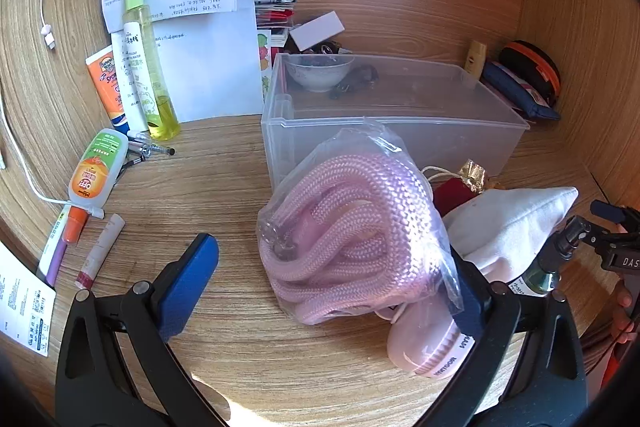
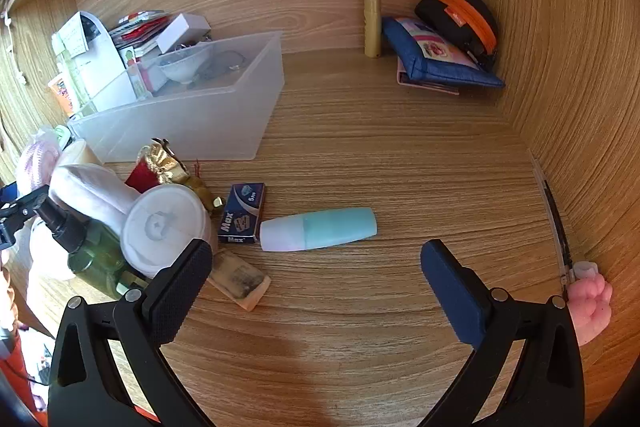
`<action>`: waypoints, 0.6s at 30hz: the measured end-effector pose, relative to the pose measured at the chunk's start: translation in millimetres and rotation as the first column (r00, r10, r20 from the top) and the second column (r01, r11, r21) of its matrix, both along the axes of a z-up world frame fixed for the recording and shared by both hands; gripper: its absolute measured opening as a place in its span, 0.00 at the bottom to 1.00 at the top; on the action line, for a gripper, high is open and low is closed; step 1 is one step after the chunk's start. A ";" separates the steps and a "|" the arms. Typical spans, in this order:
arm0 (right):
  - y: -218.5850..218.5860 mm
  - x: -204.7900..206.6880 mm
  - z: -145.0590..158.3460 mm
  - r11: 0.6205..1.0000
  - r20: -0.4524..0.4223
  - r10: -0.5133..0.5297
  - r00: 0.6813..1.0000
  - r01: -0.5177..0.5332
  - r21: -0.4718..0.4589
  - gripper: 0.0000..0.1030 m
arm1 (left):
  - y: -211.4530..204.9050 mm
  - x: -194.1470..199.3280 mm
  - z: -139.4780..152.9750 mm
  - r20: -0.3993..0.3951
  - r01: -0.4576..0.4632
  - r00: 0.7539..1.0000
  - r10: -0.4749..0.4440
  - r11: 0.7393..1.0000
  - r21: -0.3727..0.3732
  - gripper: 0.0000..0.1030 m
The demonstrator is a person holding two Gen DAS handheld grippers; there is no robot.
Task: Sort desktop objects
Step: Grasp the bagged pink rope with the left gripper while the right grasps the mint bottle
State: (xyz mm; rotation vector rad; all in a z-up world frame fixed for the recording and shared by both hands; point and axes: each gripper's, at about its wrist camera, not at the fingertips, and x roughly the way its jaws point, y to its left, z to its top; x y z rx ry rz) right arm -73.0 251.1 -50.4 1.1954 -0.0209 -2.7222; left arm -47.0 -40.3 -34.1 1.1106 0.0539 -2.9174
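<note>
Barely started, by the look of it: translucent rectangular plastic bin (image 1: 400, 115) stood at the back of the wood-grain desk (image 2: 360, 155), holding little beyond a small white bowl (image 1: 320, 73) and some dark bits too murky to name. Just in front of the bin lay a clear bag of coiled pink rope (image 1: 348, 227), between the wide-spread jaws of the left gripper (image 1: 332, 291), touching the right-hand pad only, not clamped. Further right of the bin, a mint-and-white bottle (image 2: 320, 229) and a blue staple box (image 2: 242, 213), both unsorted. Right gripper (image 2: 316, 287) gaped open, empty. Bin's near floor hidden behind its frosted wall.
</note>
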 end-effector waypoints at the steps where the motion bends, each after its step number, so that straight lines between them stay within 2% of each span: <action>1: 1.2 -2.8 -3.1 1.000 0.012 -0.002 1.000 0.002 -0.008 1.00 | -2.6 -2.3 -0.5 0.001 -0.003 1.000 0.003 1.000 0.009 1.00; 4: 3.8 -8.8 -10.5 0.999 0.043 -0.006 0.999 0.008 -0.034 1.00 | -5.0 -4.7 -2.0 -0.009 -0.019 1.000 0.019 1.000 0.006 1.00; 6: 2.7 -12.8 -12.9 1.000 0.049 -0.011 0.999 0.012 -0.020 0.99 | -5.2 -4.6 -1.4 -0.020 -0.018 1.000 0.018 1.000 0.003 1.00; 8: -0.3 -15.2 -14.1 1.000 0.049 -0.015 0.999 0.015 0.008 0.95 | -4.8 -5.1 0.1 -0.030 -0.010 0.999 0.011 1.000 0.003 0.95; 10: -0.7 -18.2 -13.3 1.000 0.043 -0.019 0.999 0.018 0.017 0.93 | -3.5 -5.9 1.8 -0.039 -0.002 0.999 0.002 1.000 0.002 0.84; 12: -2.1 -21.3 -14.2 0.999 0.048 -0.026 0.999 0.024 0.040 0.88 | -2.5 -7.5 3.4 -0.044 0.000 0.999 0.000 1.000 0.001 0.76; 18: -9.2 -24.6 -14.2 0.994 0.043 -0.012 0.999 0.007 0.106 0.77 | -6.9 -10.8 11.1 -0.065 0.002 0.998 -0.002 1.000 0.006 0.60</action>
